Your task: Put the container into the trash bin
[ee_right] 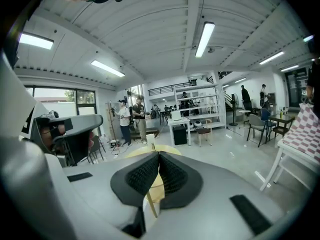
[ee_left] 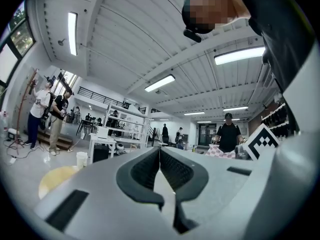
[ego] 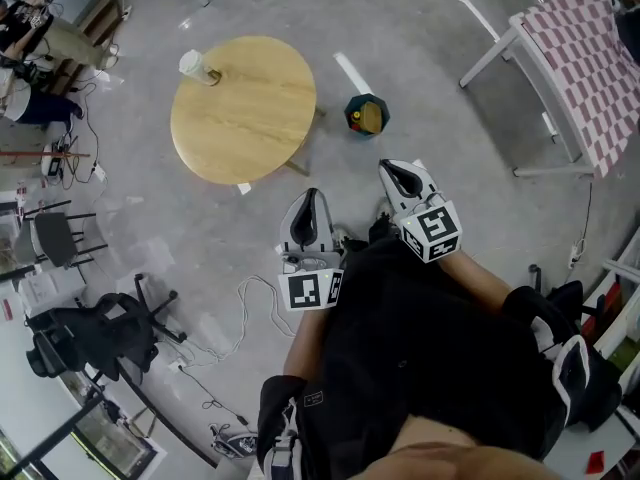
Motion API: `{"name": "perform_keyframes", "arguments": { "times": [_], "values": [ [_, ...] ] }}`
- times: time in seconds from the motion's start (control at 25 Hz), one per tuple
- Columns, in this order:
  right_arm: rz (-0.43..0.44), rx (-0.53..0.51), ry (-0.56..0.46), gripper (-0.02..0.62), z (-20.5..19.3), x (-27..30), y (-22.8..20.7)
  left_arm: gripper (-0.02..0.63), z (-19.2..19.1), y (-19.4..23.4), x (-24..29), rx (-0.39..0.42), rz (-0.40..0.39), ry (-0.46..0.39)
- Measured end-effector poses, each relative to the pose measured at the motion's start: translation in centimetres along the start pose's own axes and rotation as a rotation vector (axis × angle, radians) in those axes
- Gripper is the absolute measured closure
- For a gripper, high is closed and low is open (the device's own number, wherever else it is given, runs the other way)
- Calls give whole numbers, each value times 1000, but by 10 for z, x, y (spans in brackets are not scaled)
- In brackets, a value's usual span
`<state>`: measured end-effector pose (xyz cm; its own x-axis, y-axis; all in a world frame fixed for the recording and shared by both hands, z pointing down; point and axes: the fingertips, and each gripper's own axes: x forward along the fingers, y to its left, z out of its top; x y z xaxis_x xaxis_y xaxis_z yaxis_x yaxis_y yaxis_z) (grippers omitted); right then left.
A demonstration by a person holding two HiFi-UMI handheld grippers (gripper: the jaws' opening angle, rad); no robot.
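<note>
Closest to the lens: my own black clothing (ego: 400, 348), filling the lower part of the head view.

Item, left tool (ego: 311, 196): held out ahead of me over the grey floor (ego: 450, 28), with its marker cube (ego: 312, 290) on the end toward me. Jaws pressed together tip to tip, nothing between them.

Item, right tool (ego: 393, 170): near the left one and a little farther out, its cube tilted. Jaws likewise closed and empty.

Item, container (ego: 197, 66): a pale cup standing on the round wooden surface (ego: 250, 118), close to that surface's far left edge. It is well apart from both of my tools. The left gripper view has it off to the left of the jaws; the right gripper view has it straight beyond the closed jaw tips.

Item, trash bin (ego: 366, 114): small and dark with a yellowish inside, on the floor just right of the surface and beyond my right tool.

Item, white frame (ego: 490, 43) with a pink-checked cover: upper right, on the floor.

Item, black office chair (ego: 90, 333): lower left, with cables (ego: 240, 303) trailing over the floor near it.

Item, people (ee_left: 45, 109): several stand in the background of both gripper views, too small to tell more.
</note>
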<state>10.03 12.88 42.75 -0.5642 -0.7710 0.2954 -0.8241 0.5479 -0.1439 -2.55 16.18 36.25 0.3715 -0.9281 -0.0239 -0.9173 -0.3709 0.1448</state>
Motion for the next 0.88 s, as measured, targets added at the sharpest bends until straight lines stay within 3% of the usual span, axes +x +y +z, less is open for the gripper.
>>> {"name": "perform_keyframes", "arguments": {
  "times": [0.88],
  "values": [
    [-19,-18,-10,569,-8,1,18,595,-7,8,-4,-17,-47,0]
  ]
}}
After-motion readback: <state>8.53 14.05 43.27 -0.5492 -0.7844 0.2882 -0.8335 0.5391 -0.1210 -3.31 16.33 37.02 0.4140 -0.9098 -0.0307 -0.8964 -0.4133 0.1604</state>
